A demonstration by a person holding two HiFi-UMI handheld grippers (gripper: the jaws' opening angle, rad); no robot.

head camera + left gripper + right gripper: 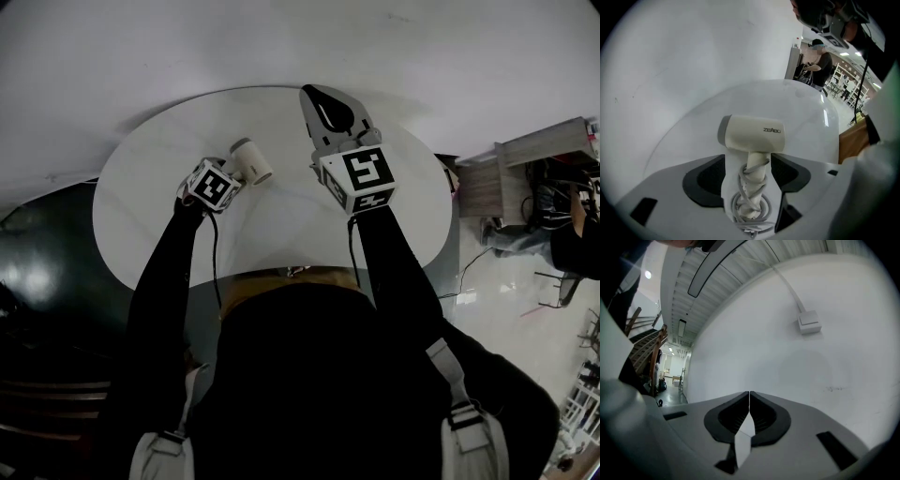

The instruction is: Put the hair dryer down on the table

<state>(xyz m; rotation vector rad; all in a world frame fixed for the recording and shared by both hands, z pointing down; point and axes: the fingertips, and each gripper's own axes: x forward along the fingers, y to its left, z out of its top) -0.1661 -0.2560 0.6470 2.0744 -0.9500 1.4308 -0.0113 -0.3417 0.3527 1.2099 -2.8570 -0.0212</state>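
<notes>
Left of centre in the head view, the hair dryer (251, 160) lies on the round table (150, 211) at the left gripper (230, 174). Only that gripper's own view shows its jaws apart, beside the cord-wrapped handle (754, 168). The right gripper (319, 96) has its jaws together, empty.

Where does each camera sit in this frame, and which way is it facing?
Head view: on the person's head, looking steeply down at the round table; both arms, left gripper and right gripper show.
Left gripper view: on the left gripper, aimed down at the hair dryer between its open jaws.
Right gripper view: on the right gripper, facing a white wall over its shut jaws.
Shared: head and left gripper views both show hair dryer and table.
</notes>
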